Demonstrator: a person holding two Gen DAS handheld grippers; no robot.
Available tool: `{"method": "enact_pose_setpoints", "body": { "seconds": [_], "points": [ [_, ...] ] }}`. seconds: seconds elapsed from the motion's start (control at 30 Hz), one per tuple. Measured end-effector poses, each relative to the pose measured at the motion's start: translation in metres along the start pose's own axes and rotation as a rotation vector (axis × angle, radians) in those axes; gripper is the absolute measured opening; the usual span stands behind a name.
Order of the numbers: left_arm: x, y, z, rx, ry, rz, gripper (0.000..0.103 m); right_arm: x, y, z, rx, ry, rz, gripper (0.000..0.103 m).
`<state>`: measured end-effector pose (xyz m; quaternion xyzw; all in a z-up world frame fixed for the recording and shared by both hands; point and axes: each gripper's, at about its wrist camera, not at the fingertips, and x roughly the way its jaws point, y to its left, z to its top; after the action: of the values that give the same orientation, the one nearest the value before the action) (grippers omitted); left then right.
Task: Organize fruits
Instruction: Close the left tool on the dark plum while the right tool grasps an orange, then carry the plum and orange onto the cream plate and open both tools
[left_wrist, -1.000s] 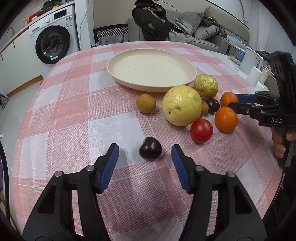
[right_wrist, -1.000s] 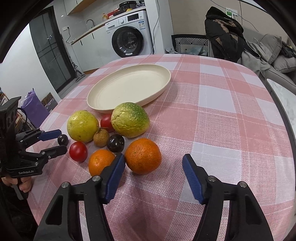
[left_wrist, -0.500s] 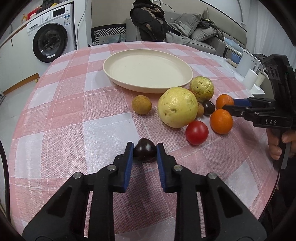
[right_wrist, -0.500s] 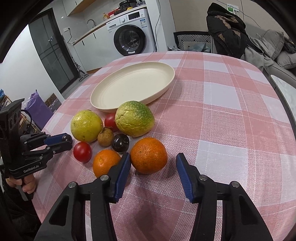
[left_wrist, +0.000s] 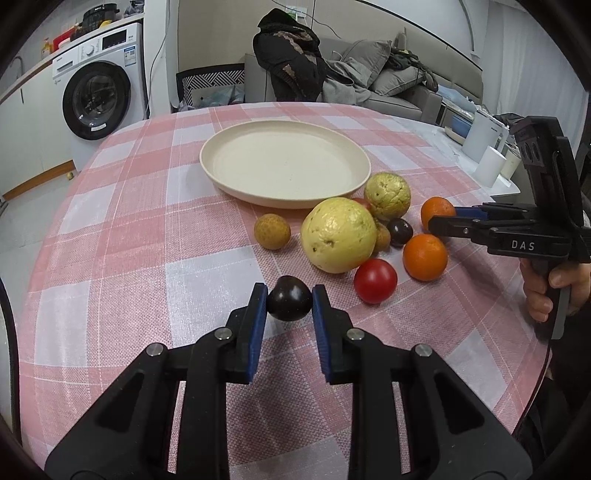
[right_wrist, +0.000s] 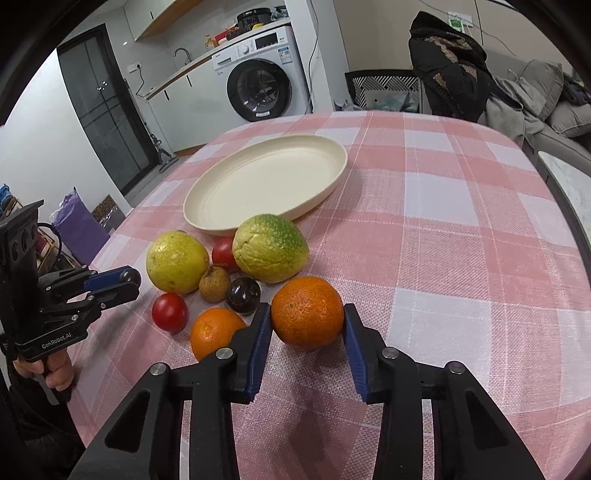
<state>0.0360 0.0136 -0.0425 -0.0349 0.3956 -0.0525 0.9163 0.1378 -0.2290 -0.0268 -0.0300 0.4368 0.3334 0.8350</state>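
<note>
Left wrist: jaws pinch dark plum (left_wrist: 288, 303), tip up; right jaws closing against orange (right_wrist: 307, 313).

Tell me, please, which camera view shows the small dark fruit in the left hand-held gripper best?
The left wrist view: the dark fruit sits centred and near, clamped between the blue pads. In the right wrist view only its tip shows at the left hand-held gripper, small and far.

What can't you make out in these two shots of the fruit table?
- Second red tomato: left wrist view, mostly hidden behind the big yellow fruit; clearer in the right wrist view.
- Whether the orange has left the tablecloth: right wrist view, its underside is hidden by the right claw around it.
- Items on top of the washing machine: both views, too small and distorted to tell.
</note>
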Motion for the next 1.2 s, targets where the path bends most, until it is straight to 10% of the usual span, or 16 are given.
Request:
{"method": "enact_pose_setpoints", "body": {
  "seconds": [1.2],
  "points": [
    [0.000,-0.002,0.070,0.001,-0.180,0.018,0.022,0.015,0.032,0.066,0.000,-0.117,0.039,0.039]
  ]
}}
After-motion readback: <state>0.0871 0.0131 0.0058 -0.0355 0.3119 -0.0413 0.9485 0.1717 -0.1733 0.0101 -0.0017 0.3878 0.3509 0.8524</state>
